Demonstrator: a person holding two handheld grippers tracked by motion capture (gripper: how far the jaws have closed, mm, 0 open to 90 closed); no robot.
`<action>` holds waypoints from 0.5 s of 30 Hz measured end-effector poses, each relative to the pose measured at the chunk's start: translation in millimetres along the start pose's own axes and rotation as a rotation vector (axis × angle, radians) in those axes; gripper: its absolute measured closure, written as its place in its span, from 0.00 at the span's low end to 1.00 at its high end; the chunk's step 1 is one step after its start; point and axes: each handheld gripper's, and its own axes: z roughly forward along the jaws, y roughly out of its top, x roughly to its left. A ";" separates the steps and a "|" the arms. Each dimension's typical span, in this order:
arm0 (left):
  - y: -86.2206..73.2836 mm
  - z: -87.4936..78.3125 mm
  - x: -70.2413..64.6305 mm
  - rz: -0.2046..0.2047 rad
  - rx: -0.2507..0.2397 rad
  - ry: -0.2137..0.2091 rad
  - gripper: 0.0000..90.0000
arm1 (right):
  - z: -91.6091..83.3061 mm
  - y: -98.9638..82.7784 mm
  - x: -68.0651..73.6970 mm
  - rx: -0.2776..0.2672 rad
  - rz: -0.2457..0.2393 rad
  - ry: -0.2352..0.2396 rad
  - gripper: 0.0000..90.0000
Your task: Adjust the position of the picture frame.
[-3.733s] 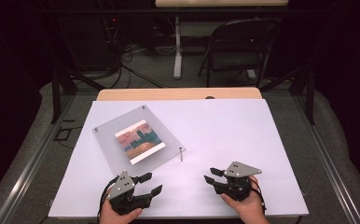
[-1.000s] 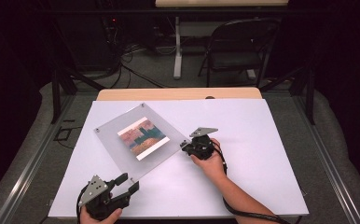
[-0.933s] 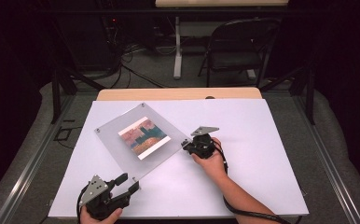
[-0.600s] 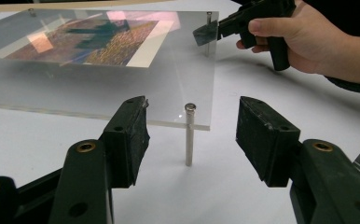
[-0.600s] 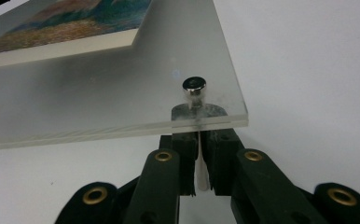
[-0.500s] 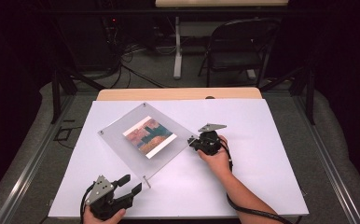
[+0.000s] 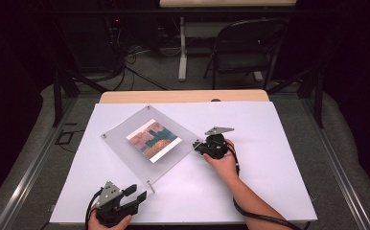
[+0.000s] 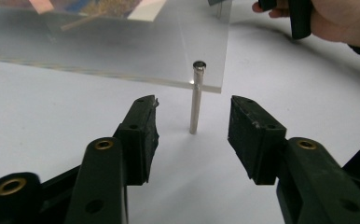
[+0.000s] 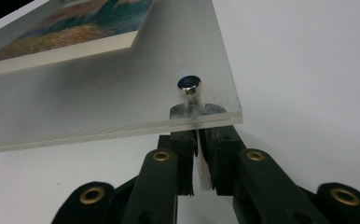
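Clear acrylic frame (image 7: 149, 143) raised on metal legs (image 8: 196, 100); picture inside.

My matt black plastic hand-held gripper (image 8: 192, 135) faces a polished, slim round metal leg (image 8: 196, 100) under the clear glossy acrylic frame panel (image 8: 122, 46); the white table (image 8: 43, 107) looks smooth and matt.

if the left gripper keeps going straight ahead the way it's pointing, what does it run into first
Most likely the metal standoff pin under the near corner of the clear acrylic frame. It stands upright on the table straight ahead of the left gripper, whose open jaws have just been closing, not yet touching it.
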 end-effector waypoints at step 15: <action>0.8 40.3 -11.2 0.044 0.076 0.020 0.74 | 0.3 0.1 -0.8 -0.002 0.006 0.009 0.91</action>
